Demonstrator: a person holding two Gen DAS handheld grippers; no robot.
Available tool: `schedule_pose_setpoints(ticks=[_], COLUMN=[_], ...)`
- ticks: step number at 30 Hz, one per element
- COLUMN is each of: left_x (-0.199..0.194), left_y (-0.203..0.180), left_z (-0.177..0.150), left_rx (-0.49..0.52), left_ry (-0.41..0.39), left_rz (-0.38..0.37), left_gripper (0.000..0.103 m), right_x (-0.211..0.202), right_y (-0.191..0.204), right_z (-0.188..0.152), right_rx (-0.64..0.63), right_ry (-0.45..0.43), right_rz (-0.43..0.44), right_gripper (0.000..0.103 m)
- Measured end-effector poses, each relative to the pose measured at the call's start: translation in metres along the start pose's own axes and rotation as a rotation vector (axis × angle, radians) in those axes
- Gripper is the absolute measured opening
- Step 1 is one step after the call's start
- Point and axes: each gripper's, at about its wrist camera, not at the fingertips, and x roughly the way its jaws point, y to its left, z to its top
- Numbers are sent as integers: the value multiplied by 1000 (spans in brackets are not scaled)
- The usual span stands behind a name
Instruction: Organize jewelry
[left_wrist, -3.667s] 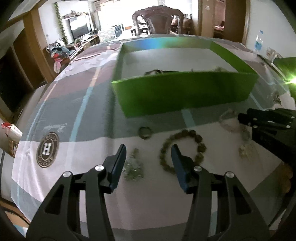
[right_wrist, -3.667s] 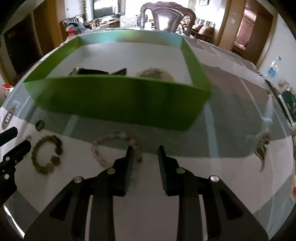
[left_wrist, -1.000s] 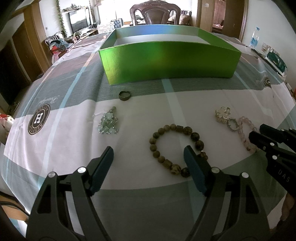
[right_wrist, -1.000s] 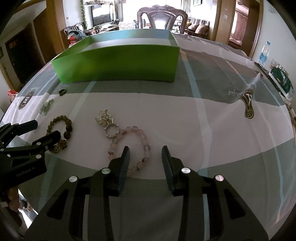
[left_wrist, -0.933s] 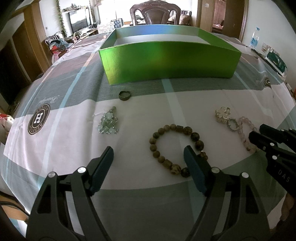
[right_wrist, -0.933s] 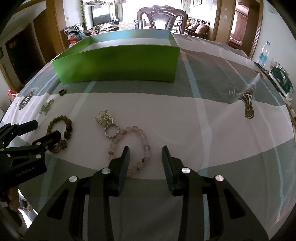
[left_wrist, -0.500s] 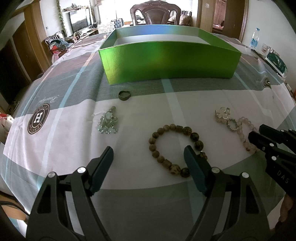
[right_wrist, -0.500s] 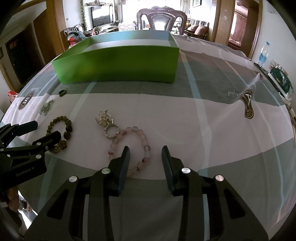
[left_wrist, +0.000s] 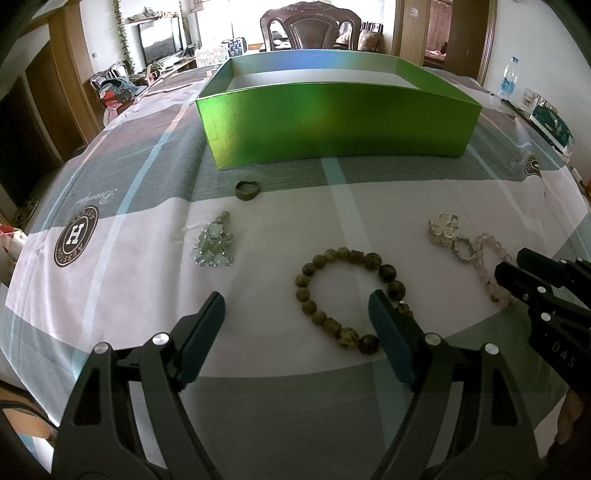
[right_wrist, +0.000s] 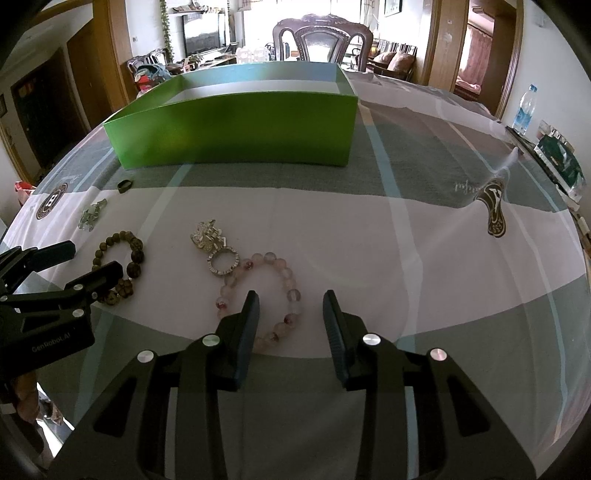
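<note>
The left gripper (left_wrist: 295, 314) has its fingers spread wide, empty, above the brown bead bracelet (left_wrist: 347, 299). The right gripper (right_wrist: 290, 314) is parted, empty, over the pink bead bracelet (right_wrist: 260, 295), which touches a silver brooch (right_wrist: 214, 247). Farther on the tablecloth (left_wrist: 147, 302) lie a pale crystal cluster (left_wrist: 214, 245) and a dark ring (left_wrist: 246, 190). Bare cloth separates them from the green box (left_wrist: 332, 122).
</note>
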Motion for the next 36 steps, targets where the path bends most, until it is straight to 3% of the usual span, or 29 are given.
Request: schedule_pose_setpoints(ticks=[22,29,36], left_x=[0,-2,-2], left_y=[0,-7,-7], left_z=[-1,0,0], left_rx=[2,21,23], left_ry=[-2,-11,-13], left_rz=[-2,-20,-28], left_gripper=[79,68,63], right_x=[0,-1,-1], right_y=[0,1,1], right_z=[0,0,1], right_rx=[-2,-4,-4], right_ry=[-1,-3,-4], right_rz=[0,0,0], right_gripper=[36,36,36])
